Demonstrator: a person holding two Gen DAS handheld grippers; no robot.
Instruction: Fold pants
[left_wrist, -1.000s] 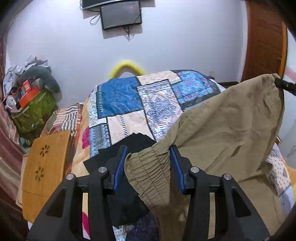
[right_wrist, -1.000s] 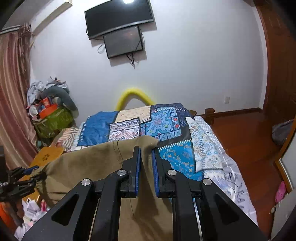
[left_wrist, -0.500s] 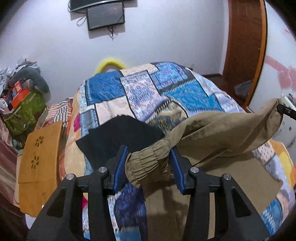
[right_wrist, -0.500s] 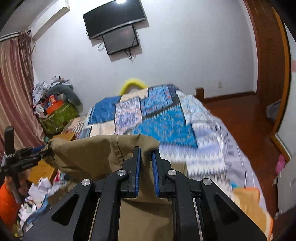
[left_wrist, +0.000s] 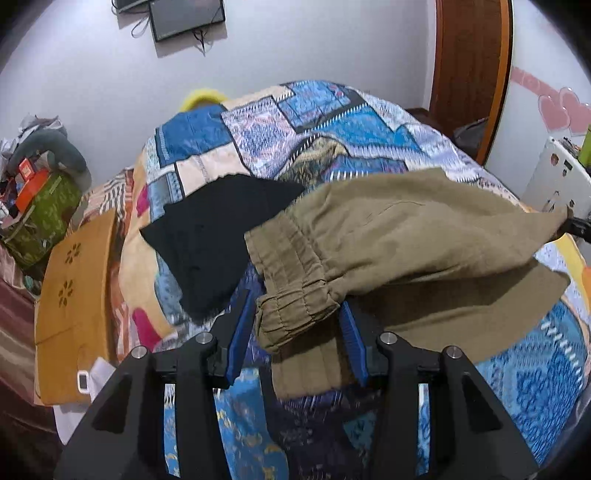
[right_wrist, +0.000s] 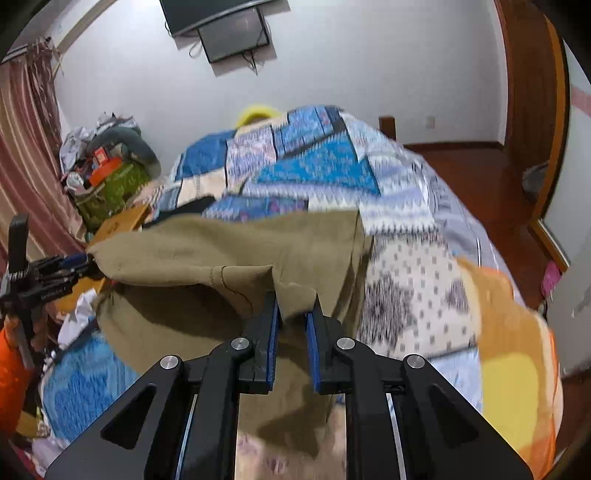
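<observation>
Olive pants hang stretched over a patchwork bedspread. The left gripper pinches their gathered waistband; the right gripper pinches the other end. A black garment lies beside them.

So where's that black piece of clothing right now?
In the left wrist view the black garment lies flat on the patchwork bedspread, left of centre, just beyond the left gripper and beside the waistband of the khaki pants.

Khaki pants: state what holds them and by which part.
Left tongs pinch the khaki pants at the elastic waistband; right tongs grip a fabric corner at the opposite end.
</observation>
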